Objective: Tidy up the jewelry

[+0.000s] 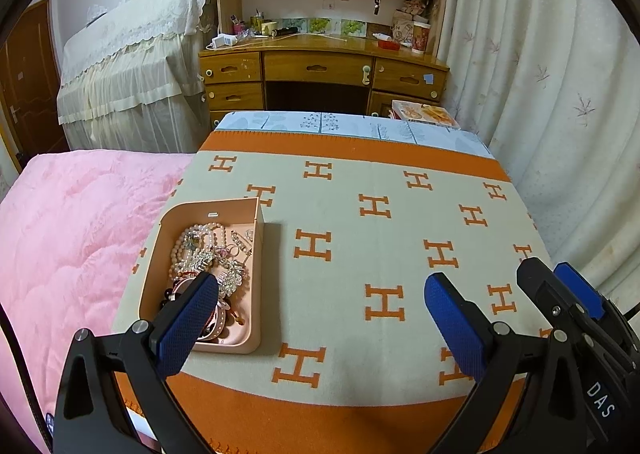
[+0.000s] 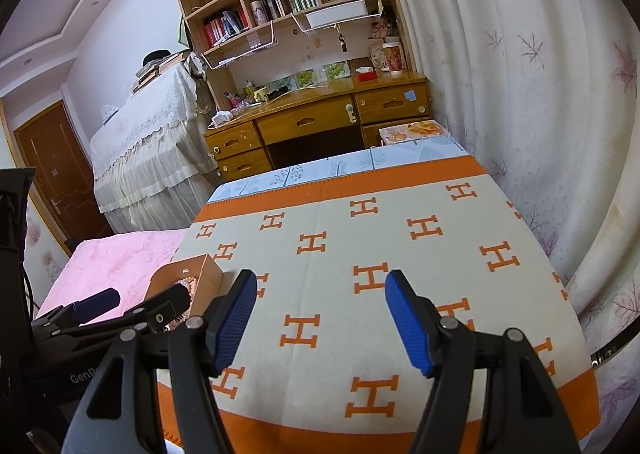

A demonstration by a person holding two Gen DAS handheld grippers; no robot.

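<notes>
A pink tray full of tangled jewelry (pearl strands, bracelets, sparkly pieces) sits on the orange-and-cream H-patterned blanket at the left. My left gripper is open and empty above the blanket; its left finger hangs over the tray's near end. My right gripper is open and empty over the blanket, right of the tray. The right gripper also shows at the right edge of the left wrist view. The left gripper shows at the left of the right wrist view.
A pink quilt lies left of the blanket. Beyond the bed stand a wooden desk with bookshelves, a lace-covered piece of furniture, and a curtain along the right. A magazine lies at the bed's far end.
</notes>
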